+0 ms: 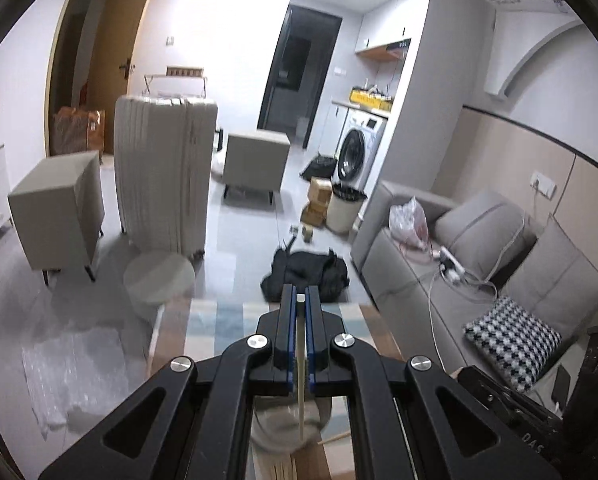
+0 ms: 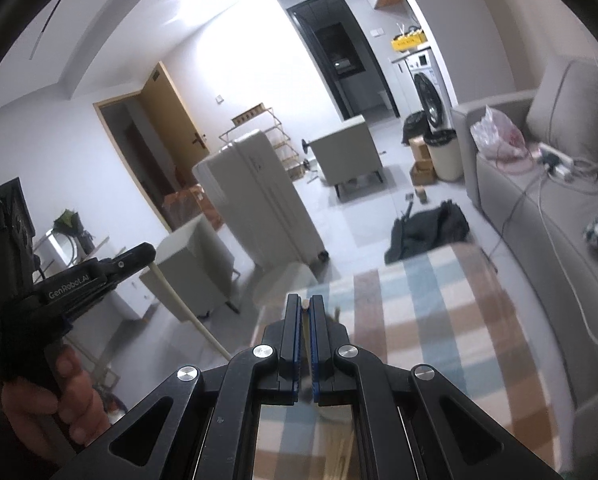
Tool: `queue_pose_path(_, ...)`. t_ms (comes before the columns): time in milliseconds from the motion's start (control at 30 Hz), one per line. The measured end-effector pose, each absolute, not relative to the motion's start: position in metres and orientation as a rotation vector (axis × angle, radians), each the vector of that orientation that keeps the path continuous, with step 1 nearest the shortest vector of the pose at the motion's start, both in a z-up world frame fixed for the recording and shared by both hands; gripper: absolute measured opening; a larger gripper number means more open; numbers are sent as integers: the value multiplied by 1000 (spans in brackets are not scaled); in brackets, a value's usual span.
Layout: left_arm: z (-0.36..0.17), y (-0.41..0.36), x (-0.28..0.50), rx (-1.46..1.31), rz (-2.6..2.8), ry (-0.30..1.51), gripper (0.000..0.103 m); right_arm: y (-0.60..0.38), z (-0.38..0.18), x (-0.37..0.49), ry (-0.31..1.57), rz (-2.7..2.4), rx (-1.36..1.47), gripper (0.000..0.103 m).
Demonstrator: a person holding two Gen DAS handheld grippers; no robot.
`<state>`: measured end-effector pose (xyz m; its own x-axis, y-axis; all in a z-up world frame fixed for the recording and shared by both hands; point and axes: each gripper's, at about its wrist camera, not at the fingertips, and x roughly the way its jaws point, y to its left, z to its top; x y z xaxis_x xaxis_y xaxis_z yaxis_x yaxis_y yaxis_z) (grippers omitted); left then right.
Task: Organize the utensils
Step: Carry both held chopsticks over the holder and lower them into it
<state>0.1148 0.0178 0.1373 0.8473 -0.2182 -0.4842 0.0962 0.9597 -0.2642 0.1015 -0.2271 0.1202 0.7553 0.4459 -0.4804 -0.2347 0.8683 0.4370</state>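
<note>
Pale chopstick (image 1: 300, 364) sits clamped between the blue pads of the left gripper (image 1: 300, 300). Its square top end pokes just past the fingertips; the shaft runs down through the jaw gap toward a grey cup-like holder (image 1: 283, 424) below, lower end over/inside its mouth — can't tell if touching. More pale sticks (image 1: 285, 468) show blurred under the holder, near the frame bottom.

Right wrist view: same left gripper (image 2: 147, 258) off to the left, held by a hand (image 2: 51, 392), w/ the chopstick (image 2: 187, 312) slanting down-right from its tip.

Right gripper (image 2: 306, 302) is also clenched, a small pale stick end (image 2: 306, 303) pinched at the fingertips. Looks like a 2nd chopstick, rest hidden by the fingers. Blurred pale sticks (image 2: 339, 452) show thru the gripper frame below, container there unclear.

Both grippers hang over a table w/ a checked cloth (image 2: 419, 320), blue/tan/white.

Further out: round stool (image 1: 159, 280) and black bag (image 1: 305, 276) on the floor, white suitcase (image 1: 163, 172), grey sofa (image 1: 479, 264) w/ houndstooth cushion (image 1: 511, 336), plastic bag (image 1: 409, 220) and power strip. Bin (image 1: 345, 208) w/ black liner near the washer (image 1: 357, 152), contents not visible. Yellow crate (image 1: 373, 98) on the washer top, stuff inside too small to tell.
</note>
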Motion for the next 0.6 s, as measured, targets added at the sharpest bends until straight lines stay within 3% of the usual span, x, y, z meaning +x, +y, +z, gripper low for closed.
queue_pose_path(267, 135, 18, 153, -199, -151, 478, 0, -213, 147, 158, 577, 413, 339, 3)
queue_pose_path(600, 91, 15, 185, -195, -183, 550, 0, -192, 120, 207, 642, 440, 294, 3)
